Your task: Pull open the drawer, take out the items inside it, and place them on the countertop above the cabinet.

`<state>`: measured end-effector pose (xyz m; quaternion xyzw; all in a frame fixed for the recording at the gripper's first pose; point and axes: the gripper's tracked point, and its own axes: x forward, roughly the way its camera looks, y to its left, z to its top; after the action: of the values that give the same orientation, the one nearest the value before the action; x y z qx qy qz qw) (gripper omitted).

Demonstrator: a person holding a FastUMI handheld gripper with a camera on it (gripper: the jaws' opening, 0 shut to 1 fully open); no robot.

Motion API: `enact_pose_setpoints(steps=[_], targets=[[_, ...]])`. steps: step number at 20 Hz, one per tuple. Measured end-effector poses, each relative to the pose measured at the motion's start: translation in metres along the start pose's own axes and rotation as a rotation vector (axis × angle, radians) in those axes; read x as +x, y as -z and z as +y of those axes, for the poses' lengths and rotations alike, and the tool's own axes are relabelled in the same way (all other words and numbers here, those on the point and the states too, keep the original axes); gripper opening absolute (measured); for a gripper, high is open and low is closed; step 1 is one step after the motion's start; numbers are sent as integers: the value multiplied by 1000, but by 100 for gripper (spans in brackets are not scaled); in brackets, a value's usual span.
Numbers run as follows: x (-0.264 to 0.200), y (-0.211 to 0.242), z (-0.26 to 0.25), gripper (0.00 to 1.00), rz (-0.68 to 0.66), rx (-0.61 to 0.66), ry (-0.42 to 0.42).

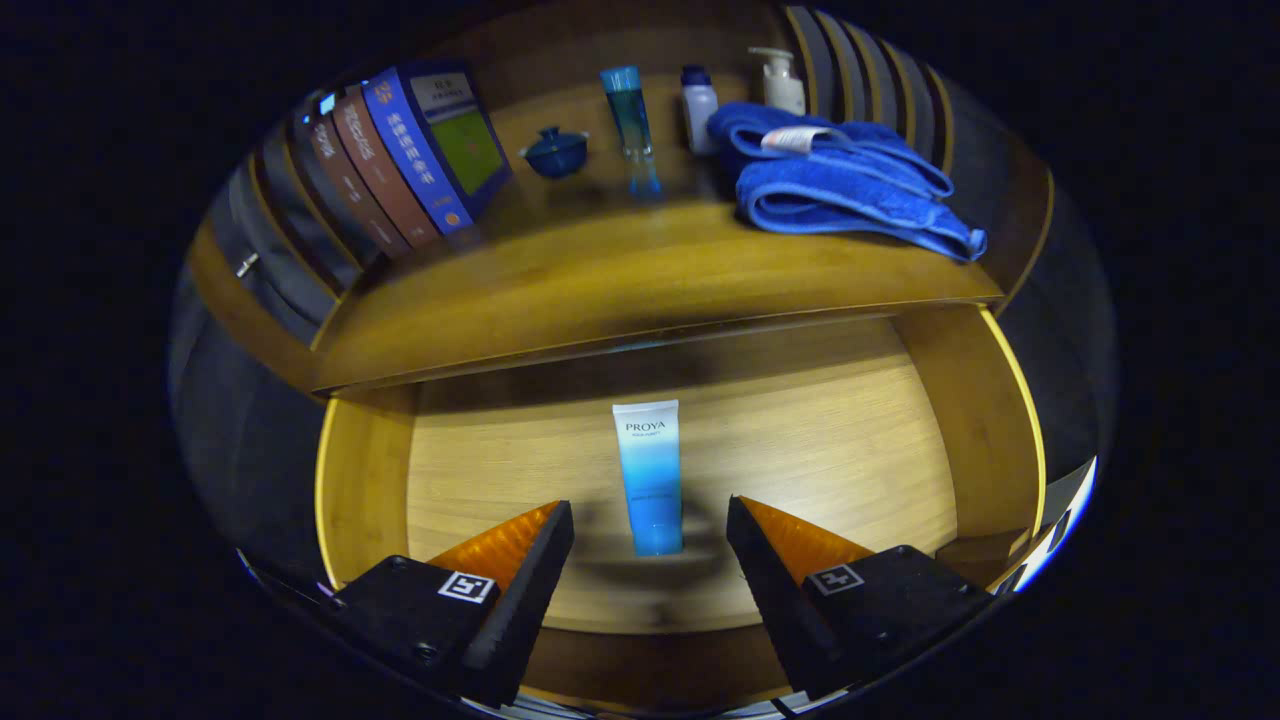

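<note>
While drawer (1000, 420) is standing pulled out, we are hovering tool (650, 525) spread open, empty, astride blue tube (648, 475) lying flat on drawer floor, lining up pinch; desk (600, 280) above is waiting.

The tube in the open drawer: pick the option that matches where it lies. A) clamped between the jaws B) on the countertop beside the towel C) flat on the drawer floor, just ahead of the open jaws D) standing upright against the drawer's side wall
C: the tube lies flat on the drawer floor, its lower end just ahead of the gripper, whose jaws stand open and clear of it.
</note>
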<state>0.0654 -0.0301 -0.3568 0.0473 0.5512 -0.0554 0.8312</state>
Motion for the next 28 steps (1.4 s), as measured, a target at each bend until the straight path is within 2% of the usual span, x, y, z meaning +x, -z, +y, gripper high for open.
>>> enact_pose_setpoints(steps=[4, 8, 10, 14, 16, 20, 28], targets=[[33, 20, -3, 97, 143, -67, 51], [47, 27, -6, 93, 202, -98, 90], [55, 27, -13, 84, 203, -104, 91], [51, 24, -11, 47, 188, -113, 91], [54, 26, -11, 39, 190, -122, 88], [44, 26, -13, 39, 181, -76, 71], [-60, 22, -12, 39, -11, -81, -25]])
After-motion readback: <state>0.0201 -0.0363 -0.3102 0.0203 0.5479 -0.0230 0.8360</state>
